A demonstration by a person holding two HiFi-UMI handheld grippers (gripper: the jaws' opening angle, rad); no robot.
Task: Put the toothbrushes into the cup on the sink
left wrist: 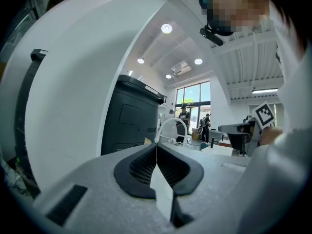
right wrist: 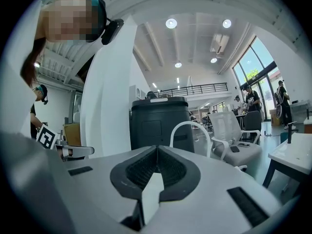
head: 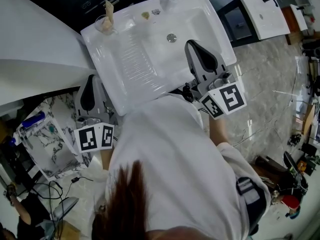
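Left gripper [head: 91, 80]: jaws together with nothing between them; the left gripper view shows the pads meeting in one line [left wrist: 157, 146]. It is off the sink's front left edge, well apart from the cup.
Right gripper [head: 192, 46]: jaws together and empty, pads meeting edge to edge [right wrist: 157, 149]. It is above the sink's front right part, beside the basin.
Sink [head: 125, 69]: white, with a ribbed shelf on the left and a basin with a drain [head: 171, 37] on the right.
Cup [head: 104, 25]: clear, upright on the sink's back left corner.
Pale handle [head: 108, 8]: stands in the cup and sticks up above its rim; its head is too small to make out.
Small items [head: 150, 14]: two on the back ledge near the faucet; too small to name.
Faucet [left wrist: 173, 126]: white arch, straight ahead of both grippers.
Black cabinet [right wrist: 158, 121]: behind the faucet.
Person [head: 170, 149]: white shirt, close against the sink's front edge.
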